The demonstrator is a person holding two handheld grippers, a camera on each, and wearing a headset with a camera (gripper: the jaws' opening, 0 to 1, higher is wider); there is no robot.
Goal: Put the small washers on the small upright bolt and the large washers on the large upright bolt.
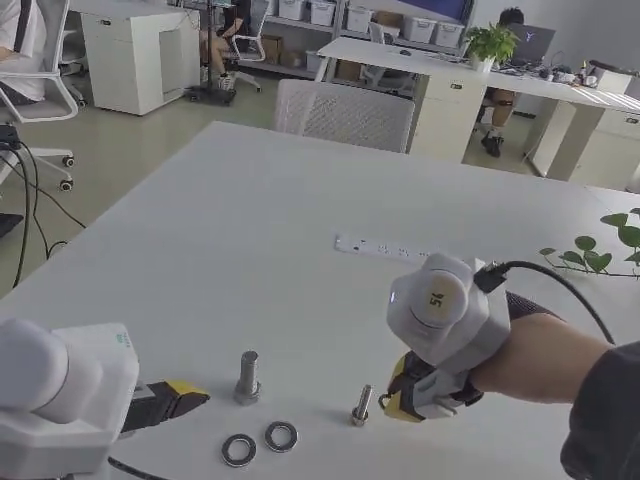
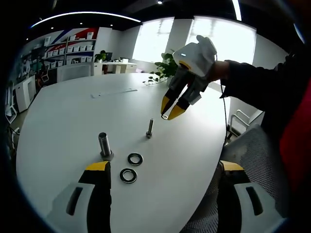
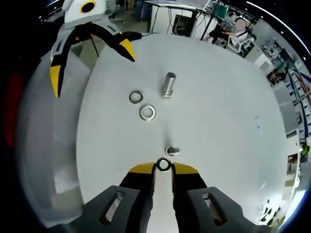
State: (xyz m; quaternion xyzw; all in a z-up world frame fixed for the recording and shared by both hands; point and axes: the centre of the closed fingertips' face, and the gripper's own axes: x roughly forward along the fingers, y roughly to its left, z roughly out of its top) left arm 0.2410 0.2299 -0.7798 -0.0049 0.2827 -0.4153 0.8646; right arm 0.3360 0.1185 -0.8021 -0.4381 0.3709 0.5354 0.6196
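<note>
A small washer (image 3: 164, 164) is held between the yellow tips of the right gripper (image 3: 164, 170). Its jaws are closed almost fully, with only the ring between them. The washer is kept in the air above the white desk (image 1: 300, 200), just beside the small bolt (image 3: 172, 151), and it is not touching the bolt. The small bolt is stood upright on its head. In the left gripper view its shaft is seen bare, with the right gripper's tips a little above it and to its side. The large bolt (image 1: 248, 378) is also stood upright, to the left of the small one in the head view and well apart from it. Nothing is seen on its shaft. A large washer (image 1: 281, 436) and a second large washer (image 1: 239, 450) are laid flat on the desk just beside each other, near the foot of the large bolt on the person's side. The left gripper (image 2: 164, 167) is held low near the desk edge. Its jaws are spread wide and nothing is gripped between them. In the head view its tip is pointed toward the large bolt without touching it.
</note>
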